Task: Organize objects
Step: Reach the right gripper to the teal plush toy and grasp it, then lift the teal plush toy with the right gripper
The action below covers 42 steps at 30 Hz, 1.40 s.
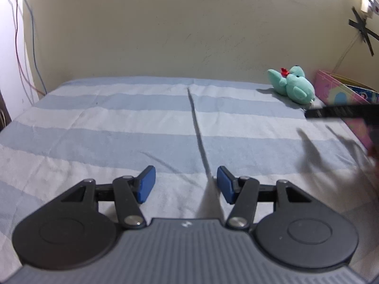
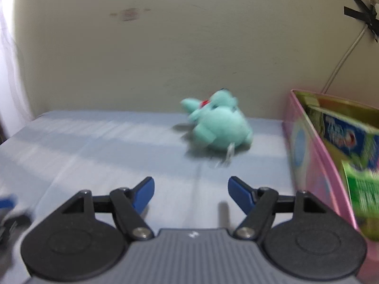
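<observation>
A teal plush toy point(image 1: 292, 84) with a red bow lies on the striped bed sheet point(image 1: 118, 123) at the far right, near the wall. In the right wrist view the plush toy point(image 2: 218, 124) lies just ahead of my right gripper point(image 2: 190, 193), which is open and empty. A pink box point(image 2: 315, 156) stands to the right of the toy and holds a blue carton point(image 2: 343, 139) and a green packet point(image 2: 364, 191). My left gripper point(image 1: 186, 183) is open and empty over the sheet's middle. A finger of the right gripper point(image 1: 341, 111) shows at the right edge of the left wrist view.
A cream wall point(image 1: 165, 35) backs the bed. Cables point(image 1: 26, 47) hang at the far left. Black tape and a white cord point(image 2: 343, 56) are on the wall at the upper right. The pink box point(image 1: 341, 92) edges the bed's right side.
</observation>
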Tool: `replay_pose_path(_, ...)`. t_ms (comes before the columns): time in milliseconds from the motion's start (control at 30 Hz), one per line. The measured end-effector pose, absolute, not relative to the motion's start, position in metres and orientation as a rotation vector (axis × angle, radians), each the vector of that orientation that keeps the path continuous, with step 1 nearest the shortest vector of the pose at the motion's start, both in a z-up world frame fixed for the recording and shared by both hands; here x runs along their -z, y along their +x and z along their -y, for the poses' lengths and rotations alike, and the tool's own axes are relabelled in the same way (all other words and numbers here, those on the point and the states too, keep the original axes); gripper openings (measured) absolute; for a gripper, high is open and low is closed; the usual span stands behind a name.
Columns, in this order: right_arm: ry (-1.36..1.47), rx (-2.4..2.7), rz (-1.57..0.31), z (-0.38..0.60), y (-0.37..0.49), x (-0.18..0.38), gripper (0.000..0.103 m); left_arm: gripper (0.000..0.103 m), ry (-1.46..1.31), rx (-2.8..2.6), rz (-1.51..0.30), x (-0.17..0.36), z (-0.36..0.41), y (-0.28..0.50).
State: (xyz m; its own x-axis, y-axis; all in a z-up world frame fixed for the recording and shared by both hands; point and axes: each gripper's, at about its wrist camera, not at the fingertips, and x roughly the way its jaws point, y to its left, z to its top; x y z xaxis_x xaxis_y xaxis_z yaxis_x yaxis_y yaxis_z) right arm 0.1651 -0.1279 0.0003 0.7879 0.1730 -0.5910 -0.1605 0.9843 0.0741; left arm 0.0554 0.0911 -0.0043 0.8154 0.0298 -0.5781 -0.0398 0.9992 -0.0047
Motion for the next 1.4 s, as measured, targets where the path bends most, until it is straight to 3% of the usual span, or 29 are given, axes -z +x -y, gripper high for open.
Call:
replay_pose_path(100,-0.013,-0.133,-0.622,0.126,0.202,0.001,0.09,0.059,-0.021,-0.039,-0.615,0.004,-0.092,0.055)
replay_pose_path(200,-0.043,-0.079,-0.641,0.125,0.236,0.013,0.089,0.059,-0.023,-0.035,-0.614,0.005,-0.091,0.055)
replay_pose_path(300,0.019,-0.092,-0.696,0.135,0.252,0.02,0.063,0.059,-0.026,-0.035,-0.612,0.005,-0.092,0.055)
replay_pose_path(467,0.042,-0.143,-0.691,0.142,0.235,0.022,0.056,0.059,-0.029,-0.037,-0.613,0.006,-0.092,0.056)
replay_pose_path(1067,-0.214,-0.598,-0.616,0.133,-0.003,0.026,0.056,0.06,-0.011,-0.044,-0.616,0.005,-0.091,0.057)
replay_pose_path(1267,-0.325,-0.68,-0.549,0.128,-0.065,0.022,0.066,0.062,-0.004,-0.051,-0.618,0.005,-0.089,0.055)
replay_pose_path(1333,-0.33,-0.662,-0.51,0.13,-0.074,0.02,0.083,0.065,-0.006,-0.049,-0.619,0.004,-0.089,0.055)
replay_pose_path(1400,-0.301,-0.655,-0.484,0.136,-0.084,0.018,0.086,0.065,-0.01,-0.047,-0.618,0.004,-0.089,0.054)
